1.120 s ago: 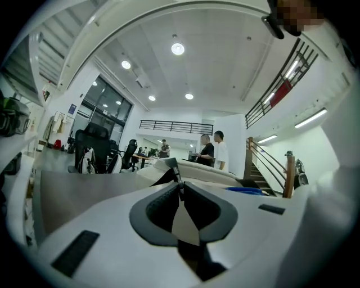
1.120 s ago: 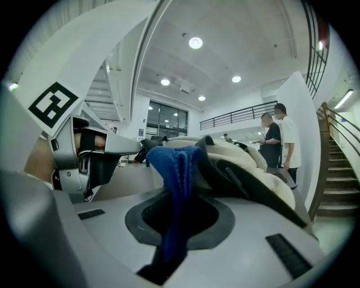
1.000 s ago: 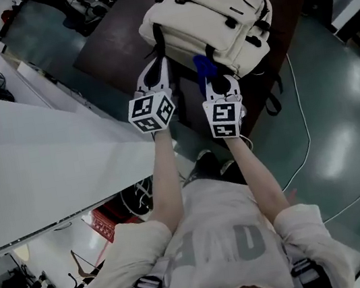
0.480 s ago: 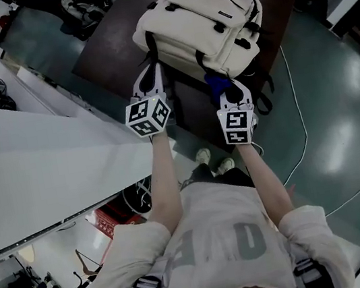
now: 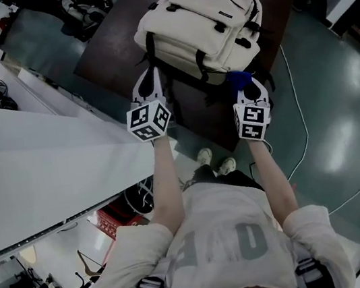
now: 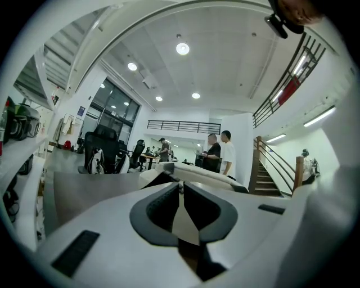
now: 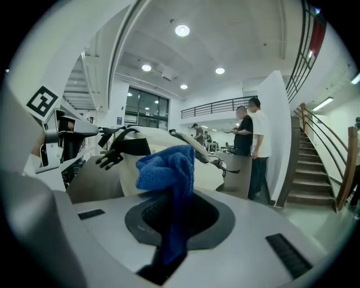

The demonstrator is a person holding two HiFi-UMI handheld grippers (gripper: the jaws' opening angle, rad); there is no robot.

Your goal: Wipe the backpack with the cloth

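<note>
Dark table [image 5: 109,49], backpack [image 5: 203,16]: right hand-held gripper [image 5: 250,89] clamps blue cloth [image 7: 166,169]; left hand-held gripper [image 5: 148,83] jaws together.

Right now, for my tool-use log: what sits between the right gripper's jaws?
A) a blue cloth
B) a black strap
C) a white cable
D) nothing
A: the right gripper has its jaws closed on the blue cloth, which bunches up above them.

Cream backpack [image 5: 200,26] on seemingly brown table [image 5: 110,52]
</note>
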